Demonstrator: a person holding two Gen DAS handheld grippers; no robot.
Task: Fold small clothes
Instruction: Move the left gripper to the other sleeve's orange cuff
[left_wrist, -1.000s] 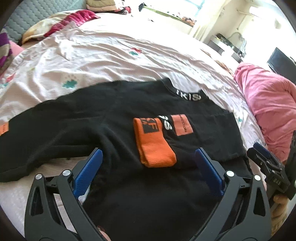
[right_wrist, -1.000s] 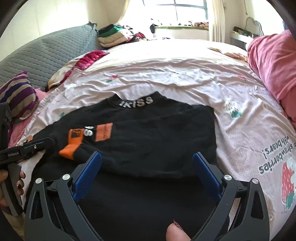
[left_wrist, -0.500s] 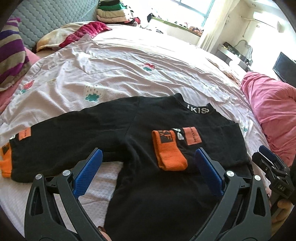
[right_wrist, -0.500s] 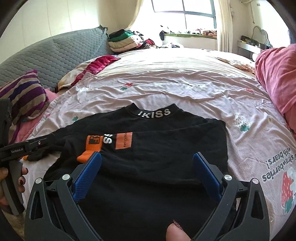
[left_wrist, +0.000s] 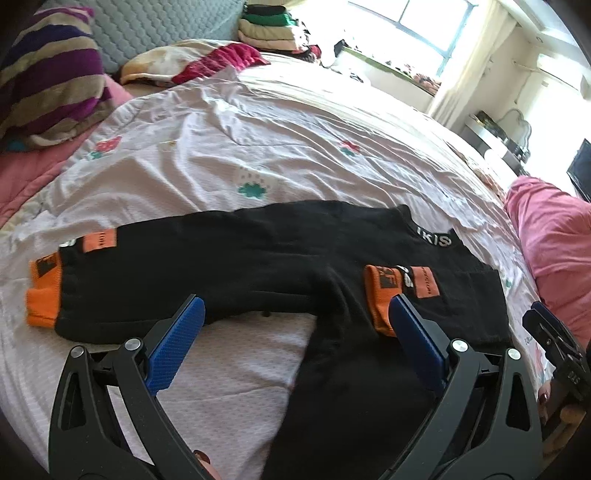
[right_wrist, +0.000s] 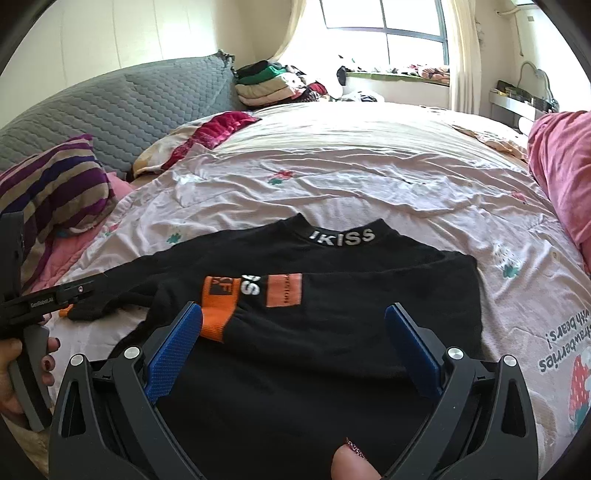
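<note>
A black long-sleeved top (left_wrist: 258, 258) with orange cuffs lies flat on the bed; it also shows in the right wrist view (right_wrist: 332, 295). One sleeve is folded across the chest, its orange cuff (right_wrist: 218, 306) near the middle. The other sleeve stretches out to the left, ending in an orange cuff (left_wrist: 44, 295). My left gripper (left_wrist: 295, 321) is open and empty, above the spread sleeve and the top's body. My right gripper (right_wrist: 293, 325) is open and empty, above the top's lower part. The left gripper's side also shows in the right wrist view (right_wrist: 55, 295).
The pale printed bedsheet (right_wrist: 351, 177) covers the bed. A striped pillow (left_wrist: 48, 74) and grey headboard (right_wrist: 110, 103) stand at the left. A pink blanket (left_wrist: 554, 240) lies at the right. Folded clothes (right_wrist: 266, 81) are stacked at the back.
Both grippers have pulled back from the top. The left wrist view has swung left, so the outstretched left sleeve and its orange cuff have come into sight. Both grippers stay open.
</note>
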